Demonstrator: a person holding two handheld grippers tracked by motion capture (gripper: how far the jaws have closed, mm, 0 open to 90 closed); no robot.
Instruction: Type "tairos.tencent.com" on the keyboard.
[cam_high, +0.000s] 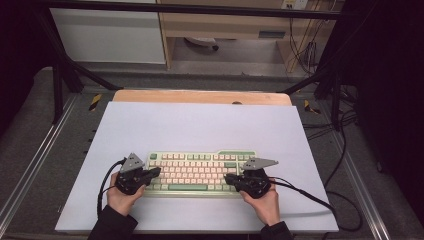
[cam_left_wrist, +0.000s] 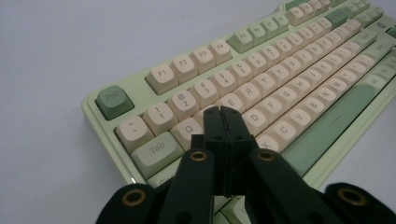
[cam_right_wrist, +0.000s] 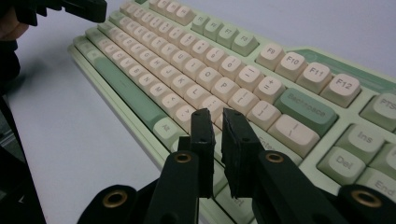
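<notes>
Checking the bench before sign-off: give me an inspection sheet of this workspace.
Surface: pale sheet on a wooden table.
Job's things: green-and-cream keyboard, flat, near the front edge.
Clutter: nothing seen.
Grippers: left gripper shut, tips over the upper-left letter keys; right gripper nearly shut, narrow gap, nothing between, over the keyboard's right end.
Cables: black cable trails from each gripper.
Surroundings: dark frame, cabinets behind.
</notes>
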